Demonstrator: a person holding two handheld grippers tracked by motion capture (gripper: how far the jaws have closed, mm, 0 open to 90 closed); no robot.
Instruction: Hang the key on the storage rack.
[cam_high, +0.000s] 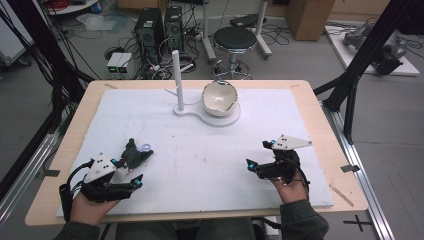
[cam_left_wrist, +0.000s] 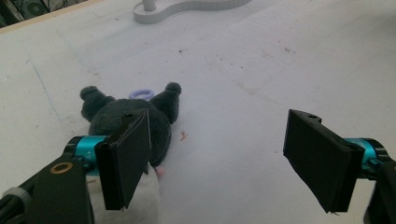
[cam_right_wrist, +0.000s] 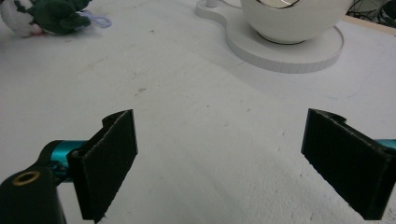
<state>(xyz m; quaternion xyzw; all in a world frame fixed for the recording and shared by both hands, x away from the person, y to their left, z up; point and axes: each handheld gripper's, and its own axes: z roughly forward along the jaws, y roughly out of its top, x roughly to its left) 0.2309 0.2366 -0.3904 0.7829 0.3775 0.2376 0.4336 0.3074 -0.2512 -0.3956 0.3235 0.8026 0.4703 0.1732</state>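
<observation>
Here, at the lower left of the high view, the left gripper (cam_high: 125, 172) sits low over the white surface (cam_high: 200, 165) with its jaws spread wide and nothing pressed between them. Just beyond it, a little toward the middle of the frame, lies the plush toy (cam_high: 134, 155), dark grey with a small lilac loop at its head end. In the left gripper view the toy (cam_left_wrist: 126, 121) lies on its side in the left half of the frame, partly behind the left jaw and seemingly just beside it; whether it touches that jaw I cannot tell, and the other jaw stands well apart over bare surface.

Further right, in the upper middle of the high view, a white stand (cam_high: 207, 116) carries an upright post (cam_high: 177, 80) and a white bowl (cam_high: 219, 99); the bowl looks empty.

At the lower right, the right gripper (cam_high: 260, 154) rests on the surface, jaws likewise wide apart and empty, pointing toward the stand.

By my reading, the work has barely begun: the toy is not yet grasped or lifted. What is left is closing on it and carrying it, probably to the bowl.
</observation>
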